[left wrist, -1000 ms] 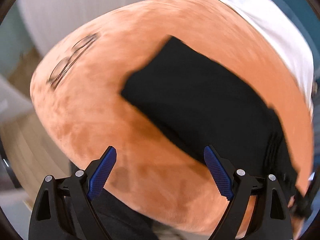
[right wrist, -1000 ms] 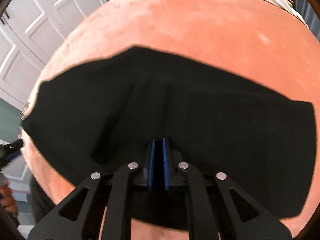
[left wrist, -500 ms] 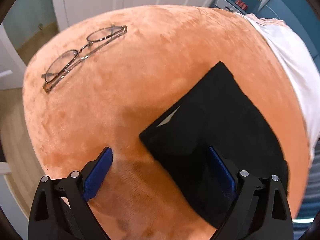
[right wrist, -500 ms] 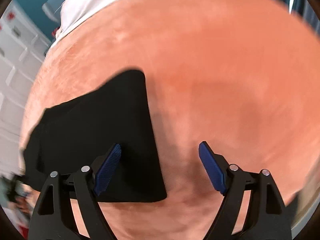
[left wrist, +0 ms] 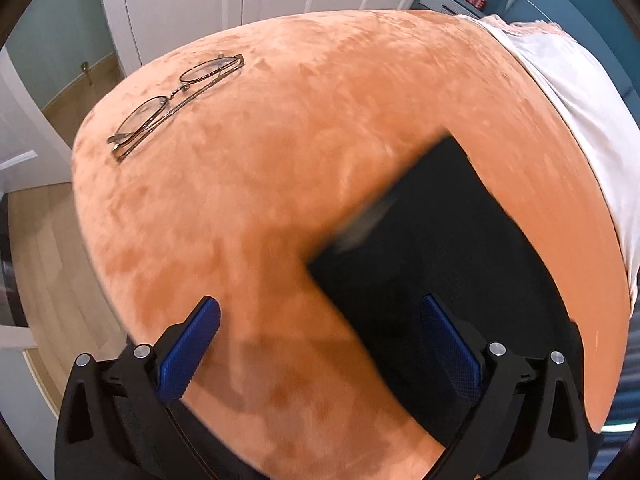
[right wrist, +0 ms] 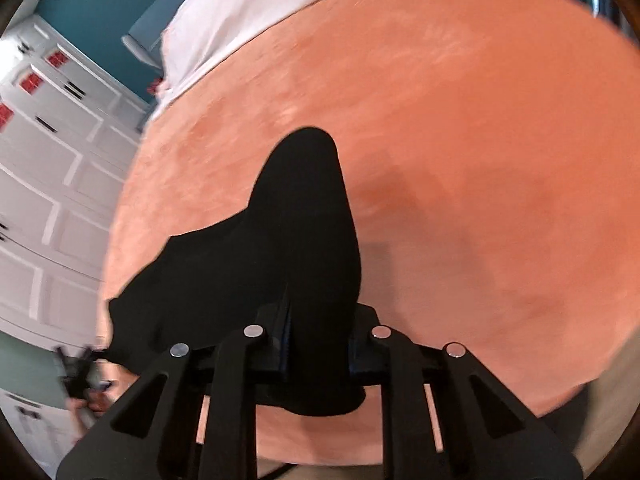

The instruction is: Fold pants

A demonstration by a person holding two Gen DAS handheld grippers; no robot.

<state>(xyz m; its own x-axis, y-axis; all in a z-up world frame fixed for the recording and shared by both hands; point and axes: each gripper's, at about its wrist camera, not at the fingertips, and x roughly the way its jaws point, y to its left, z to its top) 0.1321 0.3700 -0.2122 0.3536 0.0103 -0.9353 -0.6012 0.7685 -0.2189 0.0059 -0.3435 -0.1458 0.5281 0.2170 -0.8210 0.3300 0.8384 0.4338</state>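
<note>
The black pants lie folded on the orange plush bed cover. My left gripper is open and empty, just above the cover, with its right finger over the near corner of the pants. In the right wrist view my right gripper is shut on a thick bunched edge of the pants and lifts it off the cover. The blue pads are mostly hidden by the cloth.
A pair of glasses lies on the cover at the far left. A white sheet covers the bed's far right side and also shows in the right wrist view. White cabinet doors stand beyond the bed edge.
My right gripper was open half a second ago beside the pants; now it is shut on their edge and lifting it. My left gripper stayed open and drew slightly back.
</note>
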